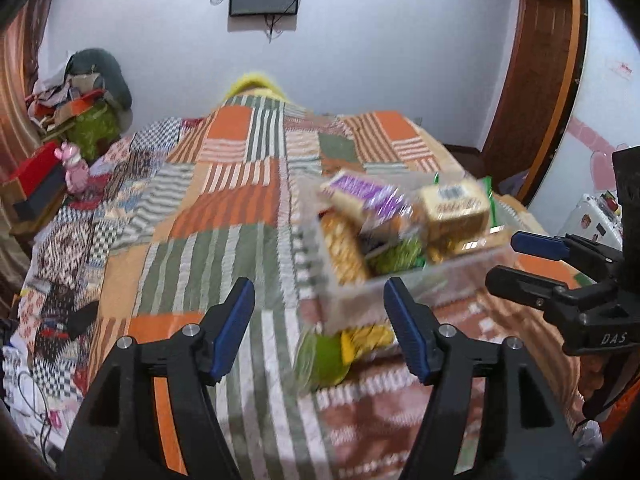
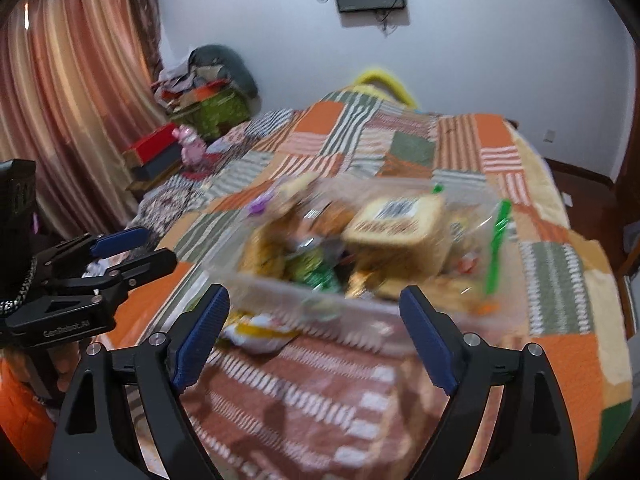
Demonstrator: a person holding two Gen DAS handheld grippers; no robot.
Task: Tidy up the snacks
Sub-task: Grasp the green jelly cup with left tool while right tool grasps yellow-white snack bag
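A clear plastic bin sits on the patchwork bedspread, full of snack packs: a tan box with a barcode, a purple-and-white pack and green packets. A yellow and green snack bag lies on the bed just in front of the bin. My left gripper is open and empty, near the bin's left front corner. My right gripper is open and empty, in front of the bin. Both views are motion-blurred.
The bed fills the view. A red and black box, a pink toy and a heap of clothes stand along the left. A curtain hangs at the left, a wooden door at the right.
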